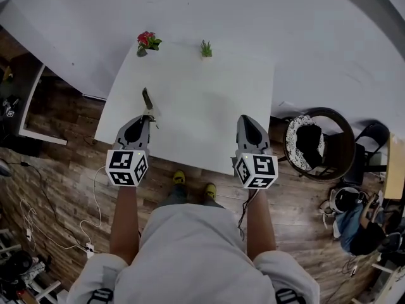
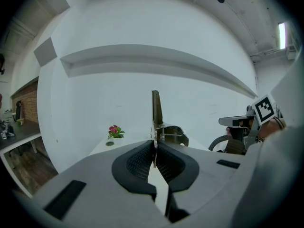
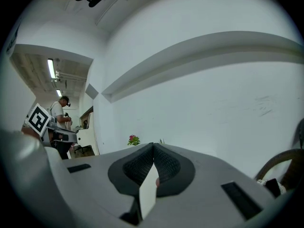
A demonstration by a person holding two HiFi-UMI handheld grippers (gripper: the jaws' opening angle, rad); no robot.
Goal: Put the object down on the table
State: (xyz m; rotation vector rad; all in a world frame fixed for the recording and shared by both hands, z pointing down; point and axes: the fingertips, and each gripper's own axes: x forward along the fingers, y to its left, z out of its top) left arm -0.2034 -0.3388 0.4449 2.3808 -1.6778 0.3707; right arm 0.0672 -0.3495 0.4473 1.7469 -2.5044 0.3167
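Note:
My left gripper (image 1: 149,118) is shut on a thin metal tool with a spring hinge (image 1: 147,101). The tool sticks out ahead of the jaws, above the near left part of the white table (image 1: 209,100). In the left gripper view the tool (image 2: 156,110) stands up on edge, its lower end pinched between the pads of the left gripper (image 2: 155,145). My right gripper (image 1: 247,120) is over the table's near right edge, shut with nothing in it. The right gripper view shows the right gripper (image 3: 153,147) with its pads pressed together.
A small pot of red flowers (image 1: 147,42) and a small green plant (image 1: 206,49) stand at the table's far edge. A round chair with a dark cushion (image 1: 316,143) is to the right of the table. Cables lie on the wooden floor (image 1: 57,189) at the left.

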